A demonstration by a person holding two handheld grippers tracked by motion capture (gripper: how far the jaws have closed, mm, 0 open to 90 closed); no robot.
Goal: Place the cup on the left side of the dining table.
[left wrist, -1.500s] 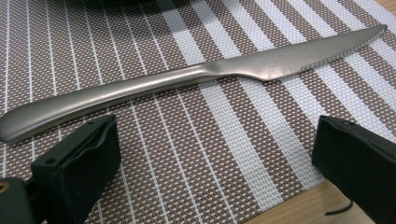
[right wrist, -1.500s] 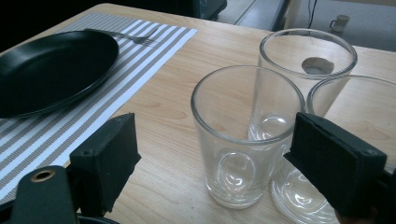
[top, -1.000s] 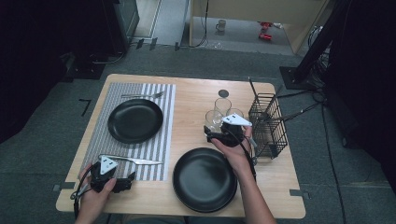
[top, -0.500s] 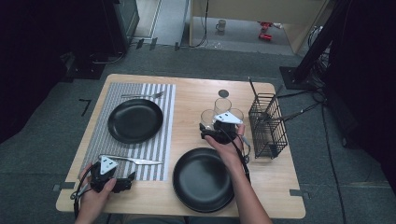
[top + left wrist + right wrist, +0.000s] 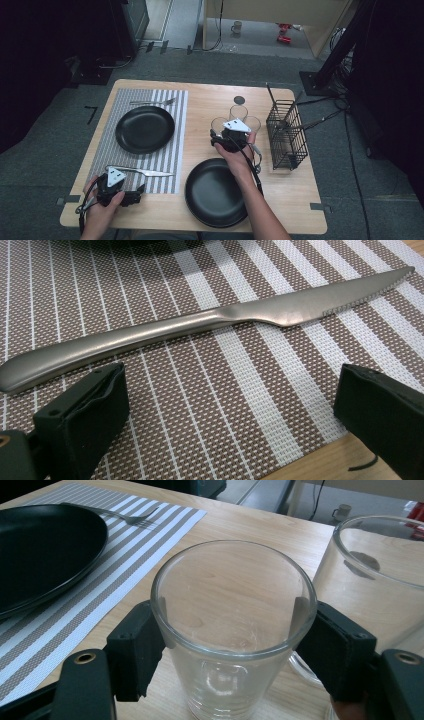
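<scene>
1. The glass (image 5: 234, 630) was a clear, smooth-walled tumbler, empty and upright on the bare wood of the table (image 5: 200, 105); it widened a little toward a thin round rim, and the wood grain showed through its sides.
2. It stood at the left of a cluster of three glasses, between the striped placemat (image 5: 172, 145) and the wire basket (image 5: 286, 134), with a second glass (image 5: 380, 575) just beside it.
3. The right gripper (image 5: 235, 645) had just been closing its jaws around the glass; in the right gripper view both black pads lay against its wall below the rim, clasping it.
4. The left gripper (image 5: 227, 410) sat spread wide and empty at the placemat's near edge, with a steel knife (image 5: 200, 327) lying just beyond its jaws.
</scene>
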